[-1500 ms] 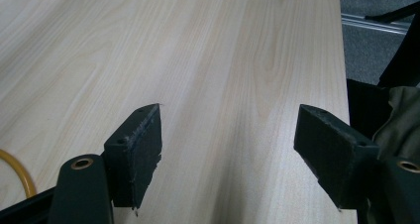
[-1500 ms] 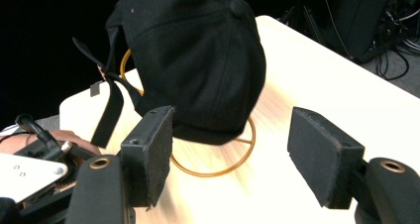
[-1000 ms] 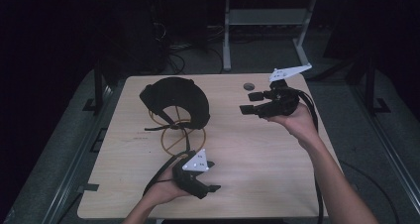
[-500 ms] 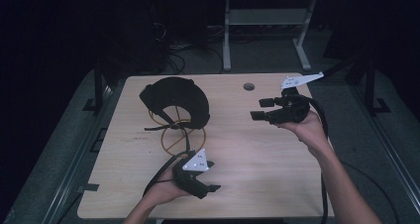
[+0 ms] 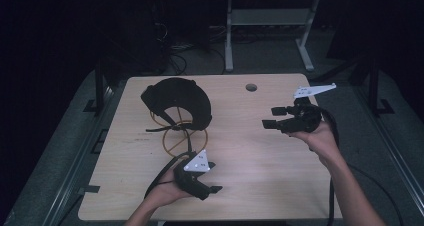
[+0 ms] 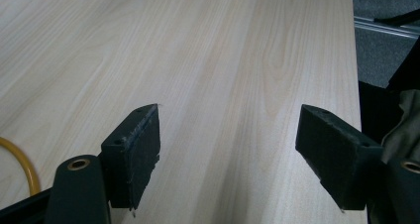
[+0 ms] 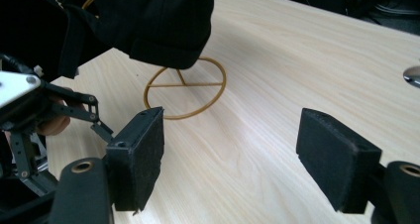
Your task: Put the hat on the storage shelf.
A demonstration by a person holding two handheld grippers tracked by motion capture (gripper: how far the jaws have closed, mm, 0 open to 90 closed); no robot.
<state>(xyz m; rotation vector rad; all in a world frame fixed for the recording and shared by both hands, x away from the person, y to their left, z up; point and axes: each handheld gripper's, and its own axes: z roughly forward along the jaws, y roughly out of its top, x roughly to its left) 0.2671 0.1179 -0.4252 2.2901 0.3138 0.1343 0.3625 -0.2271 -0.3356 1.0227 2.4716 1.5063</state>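
A black cap [image 5: 177,103] rests on a yellow wire stand [image 5: 182,136] at the table's middle left. In the right gripper view the cap [image 7: 148,21] hangs over the stand's ring base [image 7: 185,92]. My left gripper [image 5: 214,177] lies near the front edge and points right. It stands open over bare wood, seen in its own view [image 6: 230,117], with a bit of yellow wire [image 6: 20,159] at the left. My right gripper [image 5: 272,117] hovers at the right and points left toward the cap. Its jaws [image 7: 233,117] have just been opening, with nothing between them.
A round cable hole [image 5: 251,87] sits near the wooden table's [image 5: 280,186] back edge. Behind the table stands a grey metal frame [image 5: 265,36], with cables on the dark floor. In the right gripper view the left gripper [image 7: 29,120] shows at the left.
My right gripper has moved right, toward the person and lower over the table, with its jaws a little wider. The left gripper and the cap have stayed put.
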